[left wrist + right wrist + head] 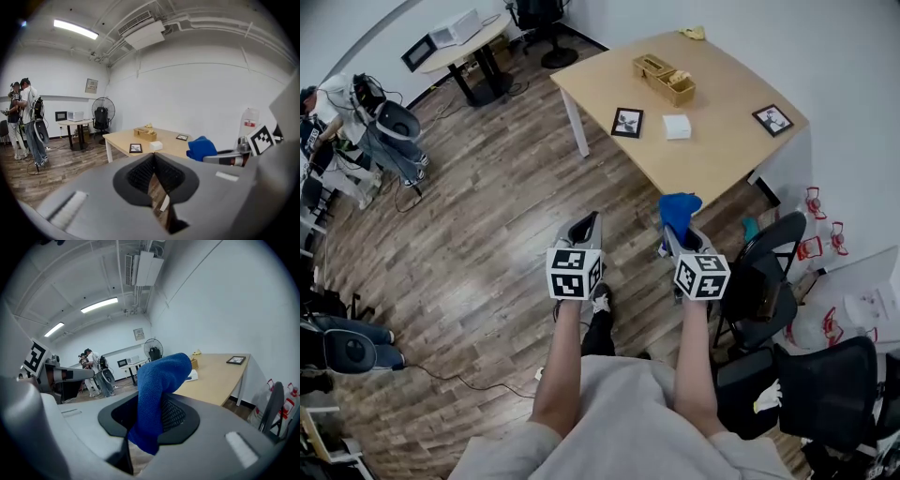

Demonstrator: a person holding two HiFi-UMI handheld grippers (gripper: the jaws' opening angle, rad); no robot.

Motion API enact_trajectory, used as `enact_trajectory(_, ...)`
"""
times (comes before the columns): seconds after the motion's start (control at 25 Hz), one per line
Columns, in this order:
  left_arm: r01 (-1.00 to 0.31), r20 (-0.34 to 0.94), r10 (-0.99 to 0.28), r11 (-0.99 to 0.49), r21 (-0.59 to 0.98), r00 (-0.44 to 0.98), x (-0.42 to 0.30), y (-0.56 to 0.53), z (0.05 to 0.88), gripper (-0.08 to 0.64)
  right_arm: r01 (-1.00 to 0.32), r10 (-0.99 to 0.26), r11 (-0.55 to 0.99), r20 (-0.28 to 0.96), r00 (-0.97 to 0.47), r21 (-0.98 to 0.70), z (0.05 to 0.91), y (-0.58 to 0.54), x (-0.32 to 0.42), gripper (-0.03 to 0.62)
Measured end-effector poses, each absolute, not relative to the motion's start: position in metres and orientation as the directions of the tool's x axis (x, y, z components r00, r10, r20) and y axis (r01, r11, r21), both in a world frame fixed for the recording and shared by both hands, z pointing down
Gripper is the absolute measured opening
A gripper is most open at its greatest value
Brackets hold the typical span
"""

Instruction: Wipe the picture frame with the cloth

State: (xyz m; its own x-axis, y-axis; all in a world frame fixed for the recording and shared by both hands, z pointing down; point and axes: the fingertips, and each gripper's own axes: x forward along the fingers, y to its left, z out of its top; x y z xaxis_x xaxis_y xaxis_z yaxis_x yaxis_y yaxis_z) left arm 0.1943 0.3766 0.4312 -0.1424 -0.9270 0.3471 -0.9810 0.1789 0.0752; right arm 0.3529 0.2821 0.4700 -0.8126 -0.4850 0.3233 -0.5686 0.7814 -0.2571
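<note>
Holding: right gripper (pixel 675 232) clamped a blue terry cloth (pixel 679 208) between its jaws, folds standing above the tips. Left gripper (pixel 592 221): jaws drawn together, nothing between them. Black-framed picture (pixel 627 123): lay flat on the light wooden table (pixel 717 89) near its front edge, well apart from both grippers, straight ahead and roughly midway between them; nearly square, no marked long axis. Second black frame (pixel 772 119): sat at the table's right end. Judged: the cloth-bearing right gripper needed to go forward and slightly left.
</note>
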Motion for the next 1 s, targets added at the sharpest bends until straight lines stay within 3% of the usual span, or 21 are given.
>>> enact_trajectory(0.44, -0.981, 0.361, -0.932, 0.097, 0.166, -0.032, 0.059, 0.249, 0.434, 0.052, -0.665, -0.561, 0.716, 0.391, -0.73, -0.213, 0.465, 0.171, 0.248, 0.106)
enact_trajectory(1.0, -0.974, 0.394, -0.918, 0.037, 0.224, 0.055, -0.017, 0.191, 0.466, 0.052, -0.673, -0.561, 0.72, 0.429, -0.708, -0.169, 0.476, 0.117, 0.16, 0.106)
